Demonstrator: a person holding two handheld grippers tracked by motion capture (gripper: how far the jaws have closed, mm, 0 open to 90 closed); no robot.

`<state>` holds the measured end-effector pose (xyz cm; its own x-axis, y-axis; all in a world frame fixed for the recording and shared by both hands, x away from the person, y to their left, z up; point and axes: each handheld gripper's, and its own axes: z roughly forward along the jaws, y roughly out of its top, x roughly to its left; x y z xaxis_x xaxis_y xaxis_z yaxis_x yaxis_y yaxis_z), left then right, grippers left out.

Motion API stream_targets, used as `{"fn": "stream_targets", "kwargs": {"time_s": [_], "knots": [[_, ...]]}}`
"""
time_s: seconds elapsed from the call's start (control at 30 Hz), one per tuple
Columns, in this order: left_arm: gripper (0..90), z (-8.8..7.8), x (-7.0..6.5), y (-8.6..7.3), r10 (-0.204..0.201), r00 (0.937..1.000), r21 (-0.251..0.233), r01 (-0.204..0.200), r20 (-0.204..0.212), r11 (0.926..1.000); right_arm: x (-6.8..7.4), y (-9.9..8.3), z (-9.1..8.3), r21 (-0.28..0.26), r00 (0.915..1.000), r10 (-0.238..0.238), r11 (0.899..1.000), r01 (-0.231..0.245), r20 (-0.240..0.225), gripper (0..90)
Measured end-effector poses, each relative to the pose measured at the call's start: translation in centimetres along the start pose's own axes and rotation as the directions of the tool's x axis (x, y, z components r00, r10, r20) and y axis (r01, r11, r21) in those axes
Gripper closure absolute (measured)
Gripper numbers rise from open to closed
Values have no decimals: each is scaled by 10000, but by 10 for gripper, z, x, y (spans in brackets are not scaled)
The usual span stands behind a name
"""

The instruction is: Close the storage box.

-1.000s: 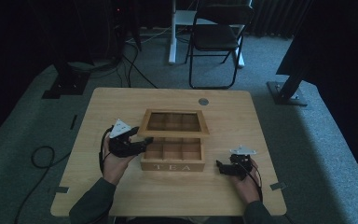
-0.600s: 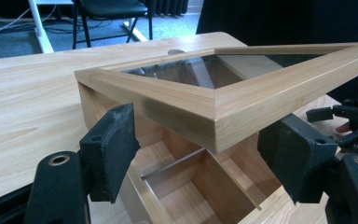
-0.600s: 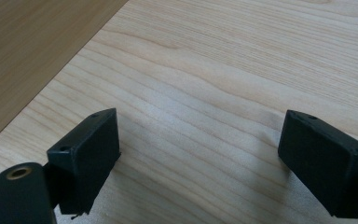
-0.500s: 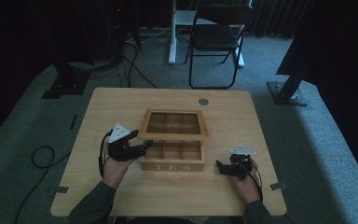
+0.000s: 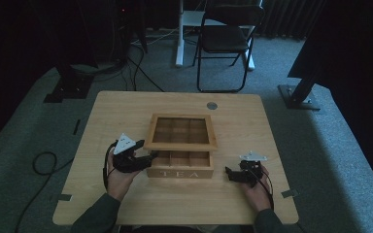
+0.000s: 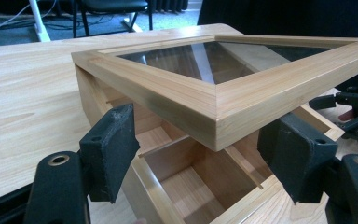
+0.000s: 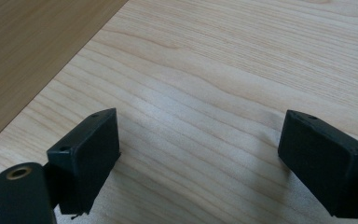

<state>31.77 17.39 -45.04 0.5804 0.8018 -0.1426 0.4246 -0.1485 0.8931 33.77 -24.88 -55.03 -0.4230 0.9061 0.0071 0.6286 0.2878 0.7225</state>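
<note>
Since a second ago the glass-paned lid (image 5: 180,131) has come down a little toward the tea box (image 5: 179,165), and the left gripper (image 5: 143,160) has edged in against the box's left front corner, while the right gripper (image 5: 230,174) has kept its place. From the high view, the box sits near the middle of the wooden table (image 5: 126,111), its front face lettered TEA, the lid hinged at the back and tilted partly open over it; wooden dividers split the inside into compartments, and those that can be seen hold nothing. The left hand (image 5: 119,177) brings its gripper just beside the box, under the lid's left front corner; the right hand (image 5: 255,187) rests its gripper on the table, apart from the box's right end. A folding chair (image 5: 223,43) stands on the floor beyond the table. From the left gripper view, the jaws stand wide and released, one on each side of the lid's near corner (image 6: 219,126), gripping nothing; below that corner the bare compartments (image 6: 196,182) show clearly, and the other gripper (image 6: 354,116) shows at the right edge. From the right gripper view, the jaws are spread wide over bare table boards (image 7: 214,93), holding nothing, with the box's plain side wall (image 7: 32,42) at upper left.
</note>
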Motion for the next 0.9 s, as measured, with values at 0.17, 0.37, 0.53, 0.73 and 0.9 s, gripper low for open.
{"fn": "stream_targets", "kwargs": {"time_s": [0.17,0.37,0.53,0.73,0.9], "knots": [[282,0,-1,-5,73,9999,137,-72,-78,9999,0,0,0,5,10000,-4,10000,4,-1,122],[282,-1,-4,-16,140,9997,244,-136,-197,9996,0,0,0,1,10000,-8,10000,8,-3,122],[282,-1,-5,-22,198,9994,354,-188,-284,9992,0,0,0,4,10000,-18,10000,18,-2,122],[282,-1,-6,-27,214,9991,412,-199,-359,9990,0,0,0,5,10000,-22,10000,22,-3,122],[282,0,-7,-32,252,9991,644,-230,-332,9977,0,0,0,6,10000,-25,10000,25,-3,122]]}}
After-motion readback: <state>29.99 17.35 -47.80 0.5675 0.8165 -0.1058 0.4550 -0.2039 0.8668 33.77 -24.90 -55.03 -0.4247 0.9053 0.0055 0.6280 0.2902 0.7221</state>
